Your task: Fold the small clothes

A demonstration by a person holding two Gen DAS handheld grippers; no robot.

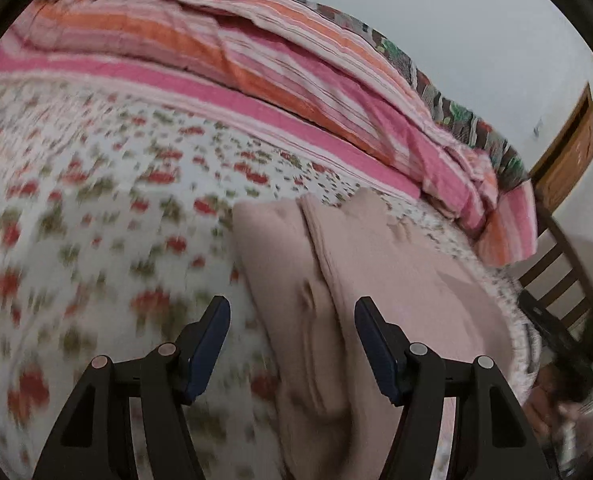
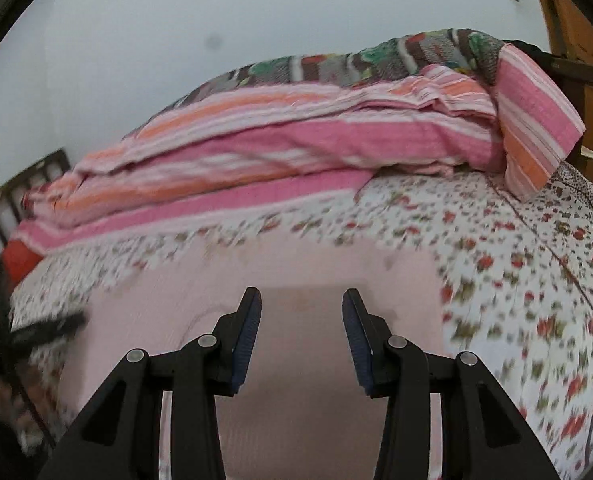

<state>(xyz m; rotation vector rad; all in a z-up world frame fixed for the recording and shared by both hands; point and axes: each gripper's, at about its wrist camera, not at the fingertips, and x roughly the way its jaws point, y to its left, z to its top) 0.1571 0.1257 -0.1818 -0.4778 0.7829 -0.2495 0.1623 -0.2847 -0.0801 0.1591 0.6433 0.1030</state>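
A pale pink garment (image 1: 360, 280) lies folded on the floral bedsheet (image 1: 96, 200), with a raised fold ridge running along it. My left gripper (image 1: 292, 308) is open and empty, just above the garment's left edge. In the right wrist view the same pink garment (image 2: 296, 276) spreads flat under my right gripper (image 2: 301, 300), which is open and empty just above the cloth. The other gripper shows as a dark blur at the left of the right wrist view (image 2: 44, 330).
A pile of pink and orange striped blankets (image 1: 236, 52) lies along the far side of the bed, also in the right wrist view (image 2: 296, 136). A wooden bed frame (image 1: 556, 264) and a wooden door (image 1: 568, 152) stand at the right.
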